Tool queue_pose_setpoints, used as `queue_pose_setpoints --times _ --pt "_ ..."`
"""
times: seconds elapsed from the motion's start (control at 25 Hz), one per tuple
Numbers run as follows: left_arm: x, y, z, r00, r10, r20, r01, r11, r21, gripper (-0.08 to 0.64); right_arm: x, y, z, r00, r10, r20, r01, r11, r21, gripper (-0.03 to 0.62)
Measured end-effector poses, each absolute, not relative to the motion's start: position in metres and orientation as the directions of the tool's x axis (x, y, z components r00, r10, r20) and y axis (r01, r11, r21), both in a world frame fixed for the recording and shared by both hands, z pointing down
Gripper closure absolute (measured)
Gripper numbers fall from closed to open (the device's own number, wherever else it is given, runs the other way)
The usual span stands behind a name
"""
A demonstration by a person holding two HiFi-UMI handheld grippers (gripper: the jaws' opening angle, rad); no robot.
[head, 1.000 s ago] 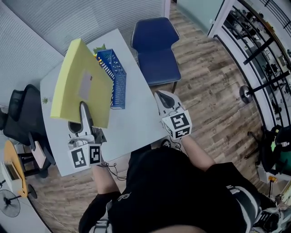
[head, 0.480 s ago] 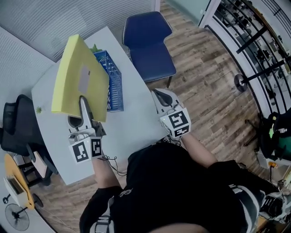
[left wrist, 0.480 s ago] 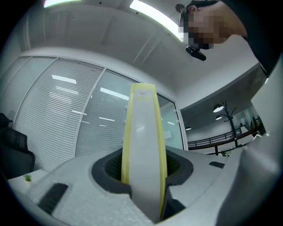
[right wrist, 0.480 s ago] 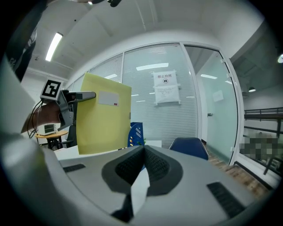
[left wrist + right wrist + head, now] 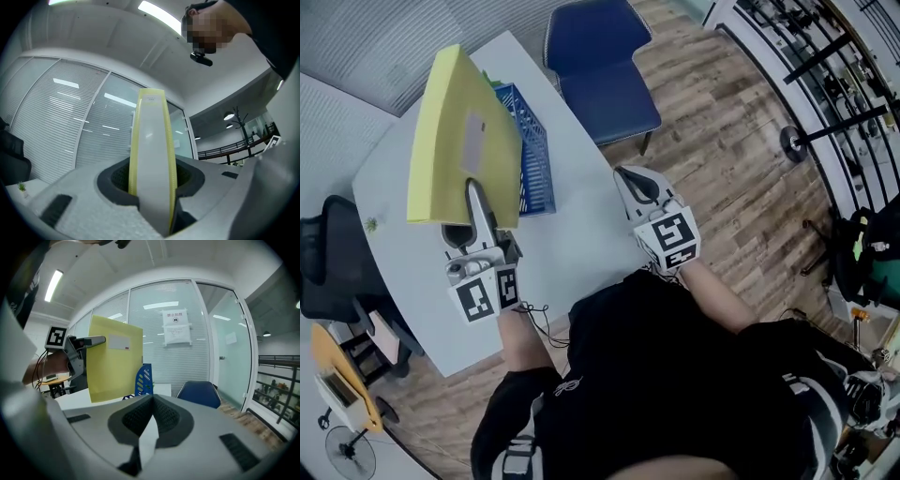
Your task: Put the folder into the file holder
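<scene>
- How was the flat yellow plastic folder (image 5: 455, 131) held?
- Upright, clamped in the left gripper's (image 5: 476, 199) jaws, raised just left of the blue mesh file holder (image 5: 534, 155). The right gripper (image 5: 636, 183) was closed and empty.
- What was needed?
- The folder's lower edge had to be aligned over a slot, then lowered.

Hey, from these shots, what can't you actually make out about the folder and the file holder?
- Slots of the file holder: in the head view the folder covers most of it; only one latticed side shows.
- The folder's label: too small to read in the head view or the right gripper view.
- Left gripper view: the folder's edge fills the middle; the holder is out of frame.
</scene>
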State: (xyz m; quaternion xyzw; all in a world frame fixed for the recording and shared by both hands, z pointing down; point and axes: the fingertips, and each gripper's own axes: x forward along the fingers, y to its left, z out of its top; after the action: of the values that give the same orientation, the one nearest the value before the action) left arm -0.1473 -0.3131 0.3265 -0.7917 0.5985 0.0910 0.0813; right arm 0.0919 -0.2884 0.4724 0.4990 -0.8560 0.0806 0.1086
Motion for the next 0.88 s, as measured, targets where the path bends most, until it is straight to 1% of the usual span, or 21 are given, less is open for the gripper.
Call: queue_pose_setpoints --times 0.28,0.64,0.88 --pt "-0.151 -0.321 0.345 0.267 -0.931 -0.25 -0.962 -0.271 -0.017 0.39 0.073 -0.297 0.486 -0.496 -0.823 0.276 -0.86 0.51 -0.021 0.588" --pt "-0.159 -0.335 0.37 0.249 -0.934 -0.255 -0.964 -0.263 0.025 0.39 0.045 -0.312 0.504 -0.522 -0.804 0.286 -0.841 0.54 -0.018 0.588" --pt "-0.159 -0.336 0.378 0.245 -0.926 -0.286 -0.964 -0.264 0.028 0.39 0.038 -0.314 0.508 -0.529 -0.795 0.296 -0.835 0.55 -0.017 0.588"
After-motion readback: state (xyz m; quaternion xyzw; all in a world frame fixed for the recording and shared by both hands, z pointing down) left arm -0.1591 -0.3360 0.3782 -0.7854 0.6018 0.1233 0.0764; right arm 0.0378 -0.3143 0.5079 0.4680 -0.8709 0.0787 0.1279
